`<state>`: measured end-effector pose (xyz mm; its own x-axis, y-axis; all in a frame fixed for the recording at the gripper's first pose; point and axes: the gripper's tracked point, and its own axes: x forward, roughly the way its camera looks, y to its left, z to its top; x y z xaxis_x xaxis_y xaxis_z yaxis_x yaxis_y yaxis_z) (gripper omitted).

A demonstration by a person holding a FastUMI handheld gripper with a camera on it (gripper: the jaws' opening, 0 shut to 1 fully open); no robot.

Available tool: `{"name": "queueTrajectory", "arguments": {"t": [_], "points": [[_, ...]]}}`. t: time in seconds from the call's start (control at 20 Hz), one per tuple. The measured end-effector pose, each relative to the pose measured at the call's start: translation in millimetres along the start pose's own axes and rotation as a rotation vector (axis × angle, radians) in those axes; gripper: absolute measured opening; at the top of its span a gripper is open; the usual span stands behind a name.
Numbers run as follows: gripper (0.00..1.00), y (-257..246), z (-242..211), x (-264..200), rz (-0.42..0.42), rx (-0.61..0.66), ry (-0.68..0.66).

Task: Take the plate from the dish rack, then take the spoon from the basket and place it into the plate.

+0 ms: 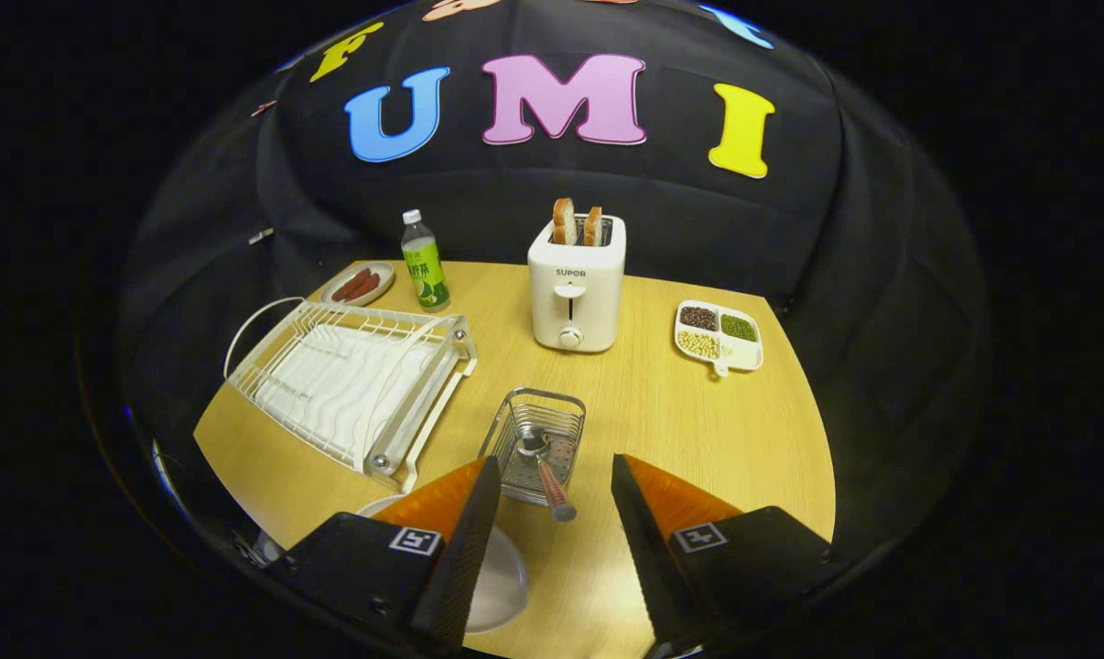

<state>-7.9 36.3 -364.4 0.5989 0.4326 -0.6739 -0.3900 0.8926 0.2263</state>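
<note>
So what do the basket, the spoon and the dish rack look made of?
Basket: shiny wire mesh, apparently steel. Spoon: polished metal bowl, reddish-brown handle, perhaps wood. Dish rack: white coated wire over a matte, plastic-looking tray. The gripper is open, the spoon's handle between its fingers.

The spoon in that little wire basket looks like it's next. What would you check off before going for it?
1. Plate out of the dish rack and on the table: ok.
2. Spoon in the basket, handle leaning out toward the fingers: ok.
3. Gripper open and holding nothing: ok.
4. Spoon handle lined up with the gap between the fingers: ok.
5. Plate partly under the left finger, bare part showing: ok.
6. Firmness of a grip on the handle: cannot tell.
</note>
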Motion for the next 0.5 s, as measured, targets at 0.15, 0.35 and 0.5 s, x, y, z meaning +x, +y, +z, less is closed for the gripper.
{"name": "queueTrajectory", "arguments": {"t": [0.15,0.35,0.5], "points": [[0.57,2.3,-20.3,19.2,0.009,0.006,0.076],[0.33,1.9,-27.7,24.6,0.004,0.028,0.101],[0.16,12.6,-23.2,22.7,0.03,0.064,0.093]]}}
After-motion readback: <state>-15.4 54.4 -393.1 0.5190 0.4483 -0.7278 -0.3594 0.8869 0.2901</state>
